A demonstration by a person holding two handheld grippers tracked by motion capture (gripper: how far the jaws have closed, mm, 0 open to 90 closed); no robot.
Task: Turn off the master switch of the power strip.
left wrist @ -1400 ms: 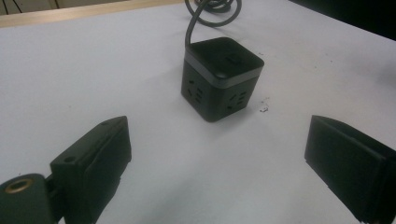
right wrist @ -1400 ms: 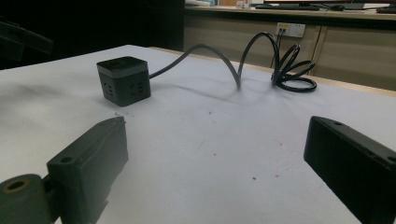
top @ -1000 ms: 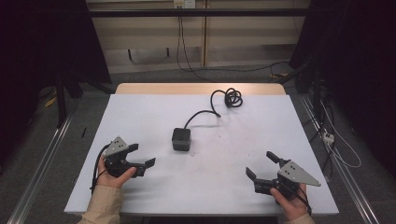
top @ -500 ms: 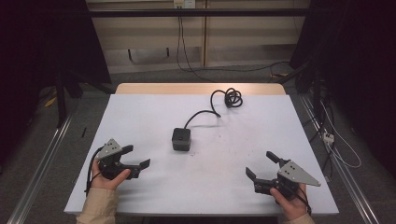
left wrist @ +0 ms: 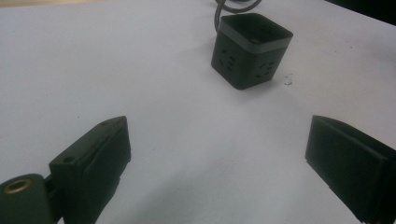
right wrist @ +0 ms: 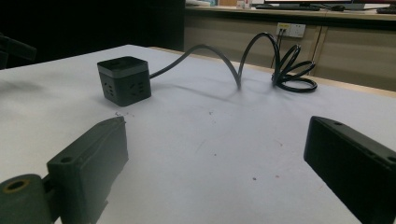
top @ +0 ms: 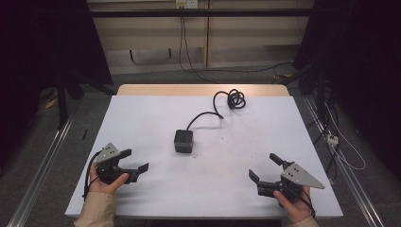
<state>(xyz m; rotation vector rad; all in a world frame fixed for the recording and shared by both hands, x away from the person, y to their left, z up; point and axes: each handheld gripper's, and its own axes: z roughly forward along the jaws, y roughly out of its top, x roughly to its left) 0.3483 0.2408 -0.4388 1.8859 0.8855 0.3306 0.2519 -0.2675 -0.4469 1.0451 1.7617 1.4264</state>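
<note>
A black cube power socket (top: 184, 141) sits near the middle of the white table (top: 142, 118); its black cable (top: 208, 114) runs back to a coil (top: 234, 99) near the far edge. The cube (left wrist: 251, 50) lies ahead of my left gripper and the cube (right wrist: 124, 80) also lies ahead-left of my right gripper, with the coil (right wrist: 290, 70) behind. My left gripper (top: 133, 160) rests at the front left, open and empty. At the front right my right gripper (top: 265, 167) is open and empty too. Both stand well apart from the cube.
The table's wooden far edge (top: 198, 90) borders a floor with loose cables (top: 246, 71). Metal rails (top: 38, 179) run along both sides of the table. A wall socket (right wrist: 290, 30) sits on the cabinet behind.
My left gripper has drifted slightly toward the front left edge. The right gripper and the cube have not moved.
</note>
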